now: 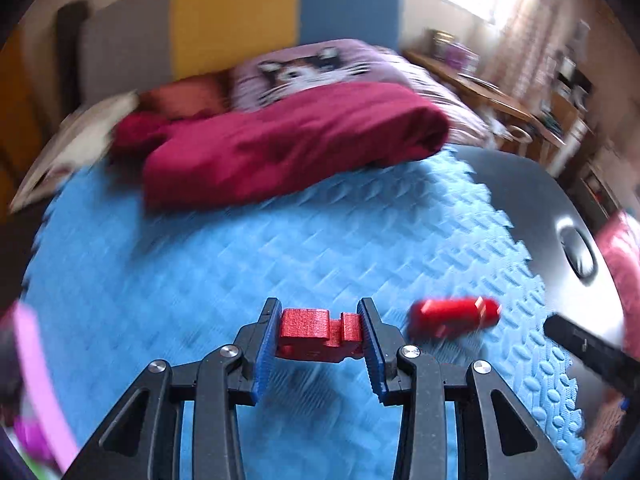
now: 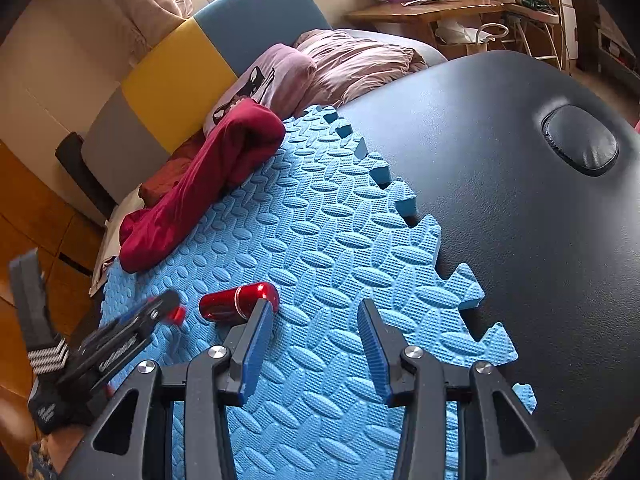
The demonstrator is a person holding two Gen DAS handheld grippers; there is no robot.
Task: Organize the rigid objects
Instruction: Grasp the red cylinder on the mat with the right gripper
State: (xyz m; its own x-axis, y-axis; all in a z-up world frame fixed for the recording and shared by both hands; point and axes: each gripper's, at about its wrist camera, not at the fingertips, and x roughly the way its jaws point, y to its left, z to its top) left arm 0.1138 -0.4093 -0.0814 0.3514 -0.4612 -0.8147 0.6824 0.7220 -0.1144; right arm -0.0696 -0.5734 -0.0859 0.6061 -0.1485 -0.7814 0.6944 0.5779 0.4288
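Note:
My left gripper (image 1: pixel 320 312) is shut on a red notched block (image 1: pixel 316 334) and holds it just above the blue foam mat (image 1: pixel 200 280). A shiny red cylinder (image 1: pixel 454 316) lies on the mat to its right. In the right wrist view the same red cylinder (image 2: pixel 239 302) lies just beyond my right gripper's left fingertip. My right gripper (image 2: pixel 316 312) is open and empty over the mat (image 2: pixel 320 248). The left gripper (image 2: pixel 132 340) shows at the left there, blurred, with a bit of the red block (image 2: pixel 176 314) at its tips.
A dark red cloth (image 1: pixel 280 144) lies bunched at the mat's far edge, also in the right wrist view (image 2: pixel 200 184). The mat sits on a black padded table (image 2: pixel 500 180). A bed with pillows (image 1: pixel 304 68) and a wooden desk (image 2: pixel 420 8) stand behind.

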